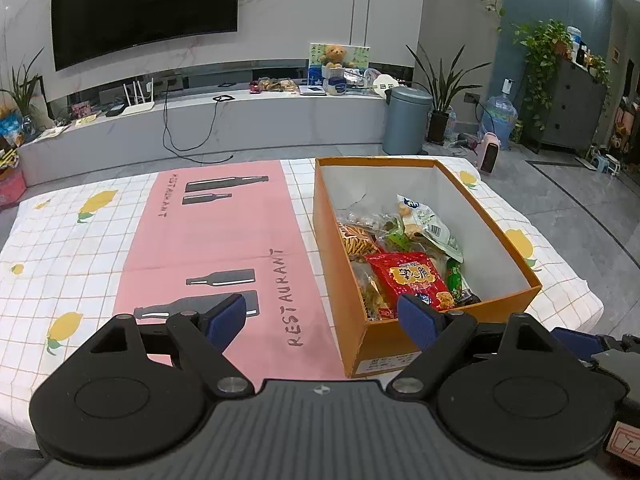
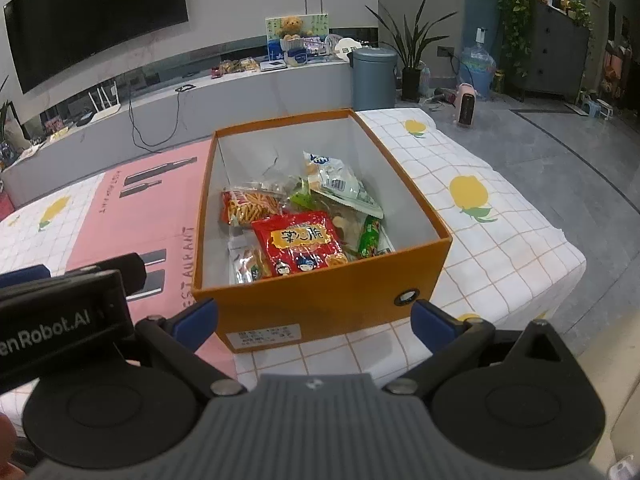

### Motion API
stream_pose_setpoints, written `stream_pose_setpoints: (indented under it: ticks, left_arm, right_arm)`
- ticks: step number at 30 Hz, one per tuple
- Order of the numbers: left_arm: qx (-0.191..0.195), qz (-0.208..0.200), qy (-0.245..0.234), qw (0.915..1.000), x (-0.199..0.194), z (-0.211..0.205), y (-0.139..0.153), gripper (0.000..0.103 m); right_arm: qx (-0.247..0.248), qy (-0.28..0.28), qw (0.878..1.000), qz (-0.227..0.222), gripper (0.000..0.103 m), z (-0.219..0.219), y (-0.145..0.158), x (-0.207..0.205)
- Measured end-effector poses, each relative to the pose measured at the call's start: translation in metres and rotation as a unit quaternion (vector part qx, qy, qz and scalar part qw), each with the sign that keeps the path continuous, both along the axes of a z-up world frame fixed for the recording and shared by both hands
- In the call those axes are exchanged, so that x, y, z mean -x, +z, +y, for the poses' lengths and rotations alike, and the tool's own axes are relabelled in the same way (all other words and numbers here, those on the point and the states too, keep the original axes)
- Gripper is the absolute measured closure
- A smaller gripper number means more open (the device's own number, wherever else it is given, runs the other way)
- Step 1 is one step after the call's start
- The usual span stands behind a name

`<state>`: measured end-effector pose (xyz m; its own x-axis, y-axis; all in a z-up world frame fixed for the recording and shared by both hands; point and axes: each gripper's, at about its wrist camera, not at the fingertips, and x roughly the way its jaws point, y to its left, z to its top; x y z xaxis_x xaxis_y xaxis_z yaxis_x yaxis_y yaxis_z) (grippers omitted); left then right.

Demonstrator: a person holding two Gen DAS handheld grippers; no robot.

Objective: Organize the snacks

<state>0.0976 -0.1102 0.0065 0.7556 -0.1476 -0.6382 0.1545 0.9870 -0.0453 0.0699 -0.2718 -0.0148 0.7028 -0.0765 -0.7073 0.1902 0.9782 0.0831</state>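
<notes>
An orange cardboard box with white inner walls stands on the table and holds several snack packets. On top lies a red packet; a white and green packet and a bag of orange sticks lie behind it. My left gripper is open and empty, just before the box's near left corner. My right gripper is open and empty, in front of the box's near wall. The left gripper's body shows at the left of the right wrist view.
A pink placemat printed with bottles lies left of the box on a white lemon-print tablecloth. Beyond the table are a low TV bench, a grey bin and potted plants.
</notes>
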Motion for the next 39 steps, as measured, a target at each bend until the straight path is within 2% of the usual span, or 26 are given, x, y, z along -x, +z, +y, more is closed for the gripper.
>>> stream_pose_setpoints:
  ticks: [39]
  left_arm:
    - [0.001, 0.005, -0.003, 1.0, -0.002, -0.0008, -0.0044, 0.003]
  right_arm:
    - [-0.006, 0.001, 1.0, 0.004, 0.003, 0.0021, -0.0061, -0.002]
